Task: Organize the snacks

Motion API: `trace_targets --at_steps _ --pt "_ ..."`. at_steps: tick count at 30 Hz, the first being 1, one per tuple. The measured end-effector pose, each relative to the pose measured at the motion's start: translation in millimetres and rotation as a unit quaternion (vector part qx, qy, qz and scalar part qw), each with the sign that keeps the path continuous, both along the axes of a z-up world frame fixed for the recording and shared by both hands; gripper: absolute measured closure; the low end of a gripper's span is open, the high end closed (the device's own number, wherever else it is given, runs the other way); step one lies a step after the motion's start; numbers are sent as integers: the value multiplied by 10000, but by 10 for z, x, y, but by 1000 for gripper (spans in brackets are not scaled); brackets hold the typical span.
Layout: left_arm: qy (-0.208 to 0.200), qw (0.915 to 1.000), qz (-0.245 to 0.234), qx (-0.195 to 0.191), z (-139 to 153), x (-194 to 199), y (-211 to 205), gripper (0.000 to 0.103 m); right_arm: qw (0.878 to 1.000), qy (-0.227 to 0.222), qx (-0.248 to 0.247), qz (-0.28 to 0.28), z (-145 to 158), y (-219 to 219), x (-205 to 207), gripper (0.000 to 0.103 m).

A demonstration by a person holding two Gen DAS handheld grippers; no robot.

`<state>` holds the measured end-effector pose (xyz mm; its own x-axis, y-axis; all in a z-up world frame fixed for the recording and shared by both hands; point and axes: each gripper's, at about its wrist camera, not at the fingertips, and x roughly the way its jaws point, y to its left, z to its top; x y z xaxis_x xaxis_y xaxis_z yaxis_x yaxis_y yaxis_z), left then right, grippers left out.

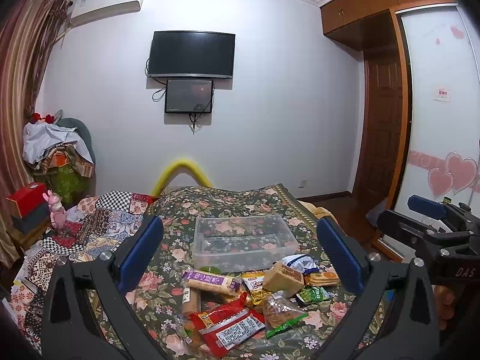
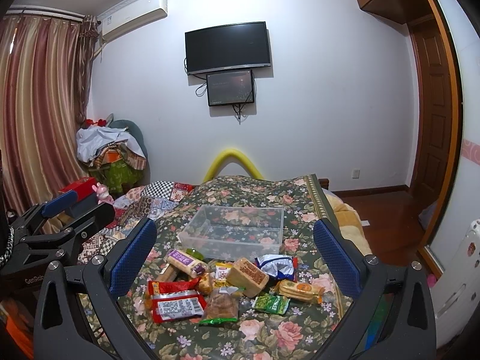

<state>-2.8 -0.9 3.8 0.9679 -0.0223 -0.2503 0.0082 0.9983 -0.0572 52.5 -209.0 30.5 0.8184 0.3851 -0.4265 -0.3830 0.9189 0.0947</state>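
The left gripper (image 1: 240, 252) and right gripper (image 2: 235, 252) both gape wide, holding nothing. The snack pile (image 2: 222, 285) lies on the floral bedspread (image 2: 270, 330); the clear bin (image 2: 234, 228) sits at its 12 o'clock, long axis running 9 to 3.

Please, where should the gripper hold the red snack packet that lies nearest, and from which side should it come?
Probably grip the red packet at its crimped left end, coming from above with the left gripper; it lies flat, nothing on that end.

A home bedroom — a bed (image 2: 255, 330) under a floral cover, striped curtains (image 2: 39, 105), a wall-mounted TV (image 2: 228, 48), an air conditioner (image 2: 133, 15) — and a wooden wardrobe (image 1: 357, 15).
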Motion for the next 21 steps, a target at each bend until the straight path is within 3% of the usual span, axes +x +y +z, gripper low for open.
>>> trace_targets --at_steps 21 --pt "19 10000 -20 -29 -2 10 -8 0 10000 -42 27 4 25 -7 -17 0"
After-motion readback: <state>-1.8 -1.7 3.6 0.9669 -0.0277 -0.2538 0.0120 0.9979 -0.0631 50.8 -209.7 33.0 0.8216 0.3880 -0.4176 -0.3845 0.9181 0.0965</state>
